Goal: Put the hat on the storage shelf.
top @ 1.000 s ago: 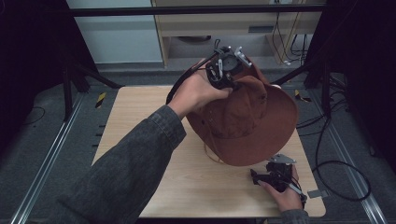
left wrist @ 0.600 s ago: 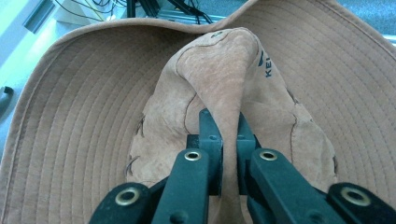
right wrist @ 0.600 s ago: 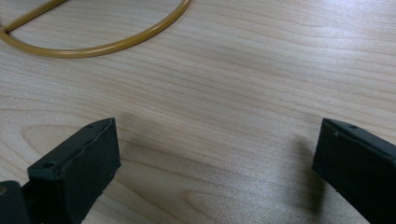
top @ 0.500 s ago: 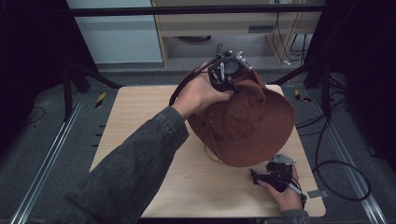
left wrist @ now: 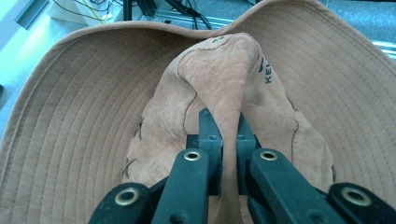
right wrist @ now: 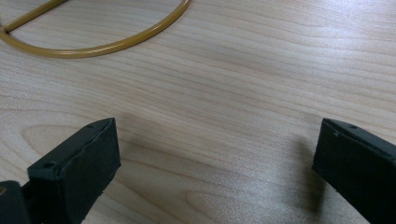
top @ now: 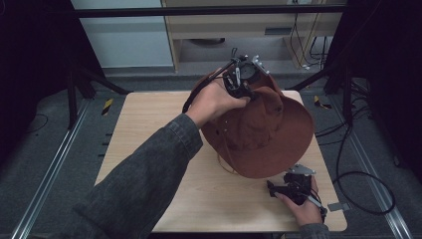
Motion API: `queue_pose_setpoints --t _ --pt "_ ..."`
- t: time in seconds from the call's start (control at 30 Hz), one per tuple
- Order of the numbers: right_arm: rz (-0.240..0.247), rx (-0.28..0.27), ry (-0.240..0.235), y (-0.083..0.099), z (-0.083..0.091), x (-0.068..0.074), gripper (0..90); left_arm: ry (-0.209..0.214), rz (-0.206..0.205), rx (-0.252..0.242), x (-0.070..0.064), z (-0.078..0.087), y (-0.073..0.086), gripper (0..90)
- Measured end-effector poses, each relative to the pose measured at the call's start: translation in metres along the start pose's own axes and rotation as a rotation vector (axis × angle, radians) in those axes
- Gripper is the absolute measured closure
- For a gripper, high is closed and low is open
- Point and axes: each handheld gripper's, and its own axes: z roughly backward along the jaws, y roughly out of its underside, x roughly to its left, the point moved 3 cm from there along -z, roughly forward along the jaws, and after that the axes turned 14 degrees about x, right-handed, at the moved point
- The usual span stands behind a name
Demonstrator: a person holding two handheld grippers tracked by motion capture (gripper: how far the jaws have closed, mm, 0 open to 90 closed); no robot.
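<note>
The brown hat (top: 263, 134) is held up over the far right part of the table (top: 149, 129), brim hanging down. The left gripper (left wrist: 223, 140) has its 2 jaws pinched tight on a fold of the crown. Its cord (right wrist: 100, 46) loops on the wood. The right gripper (right wrist: 217, 158) rests near the front right corner, jaws wide apart, gripping nothing.

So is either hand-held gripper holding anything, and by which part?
The left hand-held gripper pinches the brown hat by a fold of its crown. The right hand-held gripper is open, holding nothing.
</note>
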Motion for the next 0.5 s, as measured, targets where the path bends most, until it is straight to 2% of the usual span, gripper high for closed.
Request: queue_pose_setpoints --t 0.13,0.33,0.43,0.5 --pt "0.000 -0.001 -0.001 0.000 0.000 0.000 0.7 0.007 0.002 -0.012 -0.001 -0.001 -0.003 87.0" --pt "0.000 0.000 0.000 0.000 0.000 0.000 0.7 -0.001 0.004 0.007 -0.001 -0.010 -0.005 85.5" --pt "0.000 -0.001 -0.001 0.000 0.000 0.000 0.7 -0.011 0.004 0.008 -0.001 -0.012 -0.006 78.5" --pt "0.000 -0.001 -0.001 0.000 0.000 0.000 0.7 -0.013 0.003 0.005 -0.002 -0.012 -0.006 76.8"
